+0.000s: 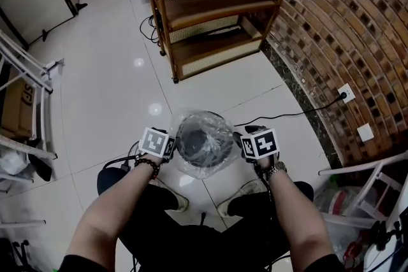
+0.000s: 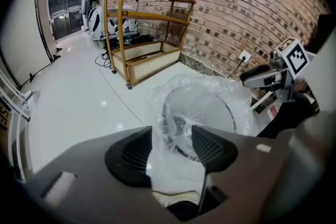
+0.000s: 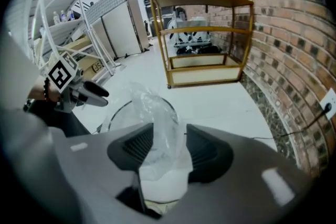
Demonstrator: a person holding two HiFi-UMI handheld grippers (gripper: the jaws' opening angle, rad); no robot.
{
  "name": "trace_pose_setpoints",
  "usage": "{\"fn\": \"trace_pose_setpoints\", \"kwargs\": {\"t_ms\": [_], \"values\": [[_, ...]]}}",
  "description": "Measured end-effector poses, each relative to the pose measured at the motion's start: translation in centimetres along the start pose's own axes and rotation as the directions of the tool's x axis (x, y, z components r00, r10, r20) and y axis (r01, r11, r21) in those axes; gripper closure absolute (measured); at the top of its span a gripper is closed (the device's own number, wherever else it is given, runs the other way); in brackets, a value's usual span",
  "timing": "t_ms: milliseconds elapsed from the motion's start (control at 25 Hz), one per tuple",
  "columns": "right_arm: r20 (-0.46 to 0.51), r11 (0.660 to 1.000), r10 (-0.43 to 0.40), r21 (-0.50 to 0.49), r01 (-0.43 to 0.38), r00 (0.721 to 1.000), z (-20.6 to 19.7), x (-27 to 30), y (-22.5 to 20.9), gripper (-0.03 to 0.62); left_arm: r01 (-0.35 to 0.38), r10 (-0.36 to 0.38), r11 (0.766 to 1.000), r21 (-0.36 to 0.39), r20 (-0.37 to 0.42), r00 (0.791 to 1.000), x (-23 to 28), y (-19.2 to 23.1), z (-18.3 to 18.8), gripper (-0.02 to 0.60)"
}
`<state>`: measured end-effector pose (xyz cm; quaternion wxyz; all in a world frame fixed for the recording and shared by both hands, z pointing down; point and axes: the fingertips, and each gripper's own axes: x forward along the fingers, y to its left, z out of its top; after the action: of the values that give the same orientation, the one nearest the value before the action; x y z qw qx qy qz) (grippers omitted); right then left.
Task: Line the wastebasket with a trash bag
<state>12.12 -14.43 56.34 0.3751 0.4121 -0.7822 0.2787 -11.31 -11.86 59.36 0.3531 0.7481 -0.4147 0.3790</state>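
The trash bag [image 1: 197,170] drapes over the wastebasket [image 1: 194,148]. It looks light, limp, slippery and easily torn. Our left gripper [image 2: 172,135] and right gripper [image 3: 169,136] flank the basket, jaws spread around slack film; we'd pinch gathered folds at its rim.

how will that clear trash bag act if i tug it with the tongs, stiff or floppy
Likely floppy: the trash bag sags in crumpled folds over the wastebasket. Probably very light, since the thin clear film bunches up loosely between the open left tongs. It may slip or tear if pulled hard; the film looks glossy and thin.
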Motion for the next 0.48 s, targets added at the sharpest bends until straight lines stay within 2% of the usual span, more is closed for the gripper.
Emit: {"fn": "trace_pose_setpoints", "kwargs": {"t_ms": [120,200,280,320,360,480], "values": [[-0.088,0.996,0.042,-0.076,-0.049,0.995,-0.8,1.5,1.0,0.399,-0.010,0.010,1.000,0.026,-0.016,1.000,1.1,0.4,0.6,0.348],[-0.116,0.993,0.030,-0.109,-0.043,0.993,-1.3,1.9,1.1,0.520,-0.015,0.015,0.998,0.063,-0.009,1.000,1.9,0.7,1.3,0.418],[-0.107,0.993,0.015,-0.112,-0.028,0.994,-1.4,1.8,1.1,0.591,-0.032,0.034,0.994,0.108,-0.019,0.999,2.2,1.1,1.8,0.520],[-0.098,0.994,0.011,-0.107,-0.022,0.995,-1.4,1.6,1.0,0.591,-0.049,0.055,0.991,0.126,-0.040,0.998,2.4,1.6,1.7,0.565],[-0.088,0.995,0.008,-0.101,-0.017,0.996,-1.5,1.3,0.9,0.591,-0.066,0.074,0.988,0.143,-0.056,0.996,2.4,2.0,1.8,0.577],[-0.048,0.996,-0.002,-0.084,-0.002,0.999,-1.5,0.2,0.8,0.591,-0.068,0.076,0.981,0.182,-0.035,0.996,2.5,2.1,3.7,0.577]]}}
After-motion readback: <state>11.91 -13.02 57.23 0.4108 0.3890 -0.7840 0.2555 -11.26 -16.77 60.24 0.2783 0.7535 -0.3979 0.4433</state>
